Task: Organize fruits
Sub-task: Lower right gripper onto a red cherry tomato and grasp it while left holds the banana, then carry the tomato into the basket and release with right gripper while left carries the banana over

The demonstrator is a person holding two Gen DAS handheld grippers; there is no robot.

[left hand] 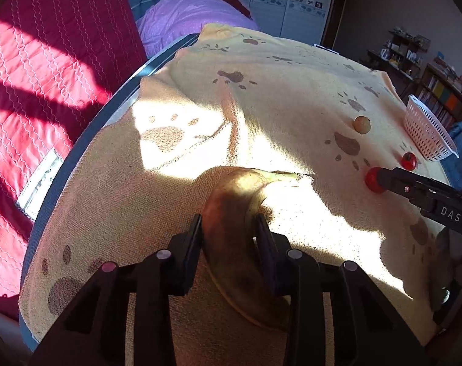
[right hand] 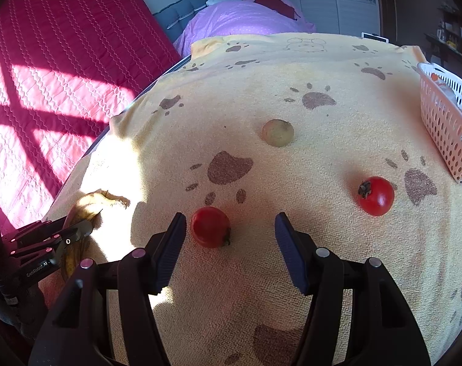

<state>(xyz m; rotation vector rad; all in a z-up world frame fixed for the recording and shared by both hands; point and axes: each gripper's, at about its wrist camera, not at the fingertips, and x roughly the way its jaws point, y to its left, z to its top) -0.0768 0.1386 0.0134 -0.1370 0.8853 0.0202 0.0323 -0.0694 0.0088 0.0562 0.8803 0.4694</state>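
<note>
My left gripper (left hand: pixel 229 224) is shut on a brown-spotted banana (left hand: pixel 234 213) lying on the yellow paw-print towel (left hand: pixel 261 97). My right gripper (right hand: pixel 229 224) is open, its jaws either side of a red tomato (right hand: pixel 209 226) that rests on the towel close to the left finger. A second red tomato (right hand: pixel 376 195) lies to the right, and a pale round fruit (right hand: pixel 277 132) sits farther back. A white perforated basket (right hand: pixel 444 122) stands at the far right edge. In the left wrist view the tomatoes (left hand: pixel 373 180) (left hand: pixel 409 161), round fruit (left hand: pixel 362 124) and basket (left hand: pixel 426 128) show at right.
The table edge (left hand: pixel 87 140) runs along the left beside a red quilted mattress (left hand: pixel 42 76). A bed with purple bedding (right hand: pixel 240 15) and wardrobes stand behind the table. Shelves (left hand: pixel 444 91) stand at far right.
</note>
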